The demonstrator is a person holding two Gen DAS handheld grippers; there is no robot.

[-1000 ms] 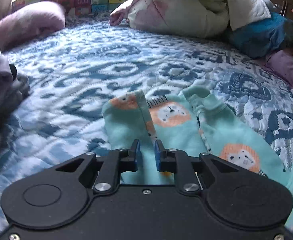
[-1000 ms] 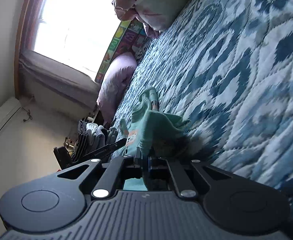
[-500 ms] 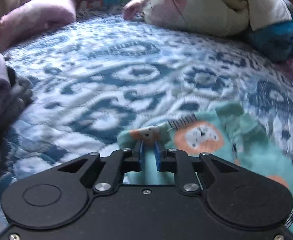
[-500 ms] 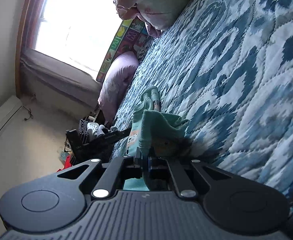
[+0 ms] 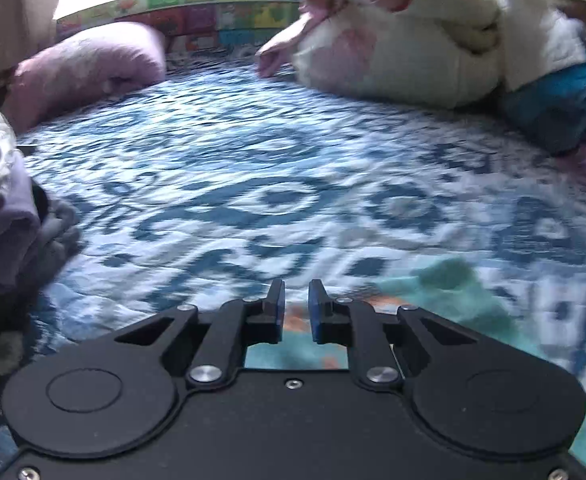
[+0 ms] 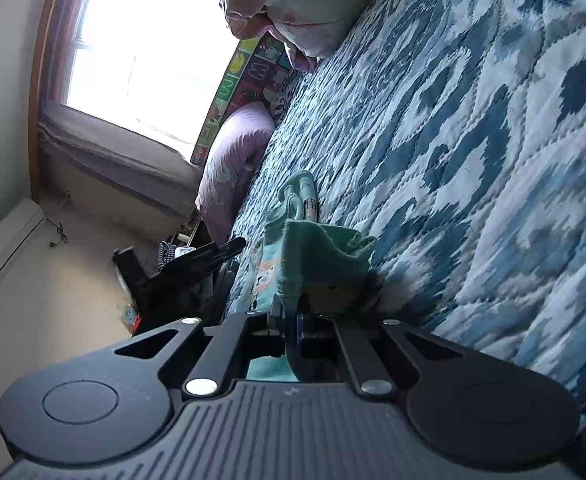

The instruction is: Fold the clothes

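- Currently, the garment [image 6: 317, 252] is pinched in the right claw [image 6: 291, 326]; jaws are closed on a lifted teal fold.
- The rest of the garment is spread on the bed [image 6: 473, 168].
- The left claw [image 5: 295, 312] is seen slightly open, nothing gripped, garment [image 5: 445, 292] under and just right of it.
- A clothes pile [image 5: 5, 216] is seen at the left edge.

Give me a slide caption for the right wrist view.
Right gripper pinching teal garment above quilt.
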